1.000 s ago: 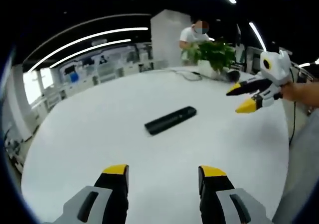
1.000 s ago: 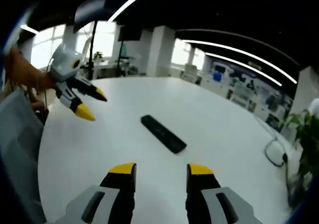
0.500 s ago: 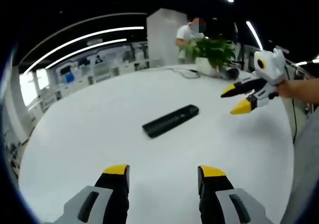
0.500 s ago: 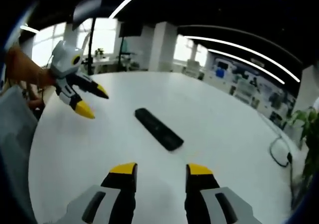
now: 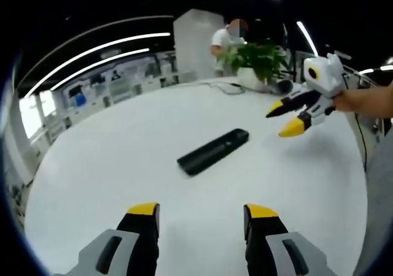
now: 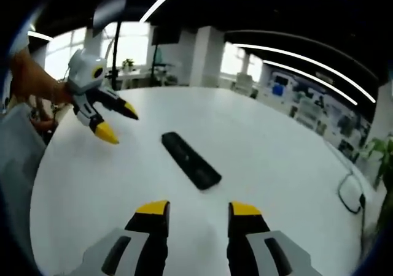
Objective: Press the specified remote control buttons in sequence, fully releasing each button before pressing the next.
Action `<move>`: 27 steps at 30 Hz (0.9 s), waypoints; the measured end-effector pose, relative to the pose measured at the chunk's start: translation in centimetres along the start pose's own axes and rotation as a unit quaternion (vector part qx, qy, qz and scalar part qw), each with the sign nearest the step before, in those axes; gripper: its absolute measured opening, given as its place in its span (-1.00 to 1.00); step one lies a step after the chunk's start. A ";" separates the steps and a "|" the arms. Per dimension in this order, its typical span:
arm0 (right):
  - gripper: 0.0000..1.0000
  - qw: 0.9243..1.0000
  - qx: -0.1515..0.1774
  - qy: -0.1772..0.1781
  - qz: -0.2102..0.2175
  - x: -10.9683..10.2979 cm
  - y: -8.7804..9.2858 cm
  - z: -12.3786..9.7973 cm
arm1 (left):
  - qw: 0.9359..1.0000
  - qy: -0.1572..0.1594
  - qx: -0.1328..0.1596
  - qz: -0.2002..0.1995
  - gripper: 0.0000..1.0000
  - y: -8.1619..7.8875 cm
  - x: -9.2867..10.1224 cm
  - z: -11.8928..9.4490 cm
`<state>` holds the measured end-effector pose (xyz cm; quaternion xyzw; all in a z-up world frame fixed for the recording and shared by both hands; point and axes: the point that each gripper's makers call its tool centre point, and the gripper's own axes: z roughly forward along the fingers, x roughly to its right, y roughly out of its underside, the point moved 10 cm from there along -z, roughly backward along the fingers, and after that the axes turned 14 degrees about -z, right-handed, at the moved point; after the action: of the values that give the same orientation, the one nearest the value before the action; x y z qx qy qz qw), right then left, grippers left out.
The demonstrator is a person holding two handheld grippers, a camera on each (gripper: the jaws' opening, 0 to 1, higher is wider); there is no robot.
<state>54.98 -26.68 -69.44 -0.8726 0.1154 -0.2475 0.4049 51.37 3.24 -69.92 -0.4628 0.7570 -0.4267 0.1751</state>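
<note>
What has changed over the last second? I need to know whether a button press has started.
Not yet. Both grippers have eased slightly closer to the remote from opposite sides: the right gripper hovers above the table, as does the left gripper. Nothing was gripped or released. The remote lies where it was, untouched, and both grippers' jaws stay open.
</note>
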 end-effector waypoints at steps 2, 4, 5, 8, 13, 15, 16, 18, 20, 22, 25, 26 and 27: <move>-0.31 1.000 0.001 -0.004 -0.003 0.2 0.0 0.2 | 1.000 0.002 0.000 0.002 0.12 -0.2 -0.1 0.2; -0.31 1.000 0.002 -0.006 -0.006 0.5 0.0 0.4 | 1.000 0.003 0.001 0.006 0.12 -0.3 -0.1 0.4; -0.31 1.000 0.001 -0.006 -0.007 0.6 0.0 0.5 | 1.000 0.004 0.000 0.007 0.12 -0.3 -0.1 0.5; -0.31 1.000 0.002 -0.010 -0.010 1.2 0.1 1.0 | 1.000 0.008 -0.002 0.012 0.12 -0.3 -0.2 0.7; -0.31 0.999 0.003 -0.027 -0.021 1.5 0.2 1.6 | 1.000 0.013 -0.004 0.015 0.12 -0.4 -0.5 1.1; -0.31 0.999 0.004 -0.035 -0.024 1.7 0.3 1.8 | 1.000 0.014 -0.005 0.018 0.12 -0.6 -0.7 1.3; -0.30 0.999 0.004 -0.037 -0.025 1.7 0.3 1.9 | 1.000 0.014 -0.005 0.020 0.12 -0.7 -0.8 1.4; -0.30 0.999 0.005 -0.043 -0.027 2.0 0.2 2.1 | 1.000 0.015 -0.007 0.022 0.12 -0.9 -1.1 1.6; -0.30 0.998 0.005 -0.048 -0.029 2.3 0.2 2.3 | 1.000 0.015 -0.009 0.024 0.12 -1.1 -1.3 1.8; -0.29 0.998 0.005 -0.053 -0.033 2.5 0.1 2.5 | 0.999 0.017 -0.011 0.025 0.12 -1.2 -1.5 1.9; -0.29 0.997 0.011 -0.066 -0.045 2.9 -0.2 2.7 | 0.999 0.019 -0.013 0.033 0.12 -1.6 -1.7 2.2; -0.30 0.996 0.011 -0.070 -0.047 3.0 -0.2 2.8 | 0.999 0.020 -0.013 0.034 0.12 -1.6 -1.7 2.3; -0.30 0.996 0.012 -0.074 -0.049 3.1 -0.2 3.0 | 0.999 0.023 -0.014 0.036 0.12 -1.7 -1.8 2.5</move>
<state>59.18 -25.86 -69.86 -0.8881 0.0390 -0.2029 0.4106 54.88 3.21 -70.17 -0.4275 0.7828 -0.4206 0.1662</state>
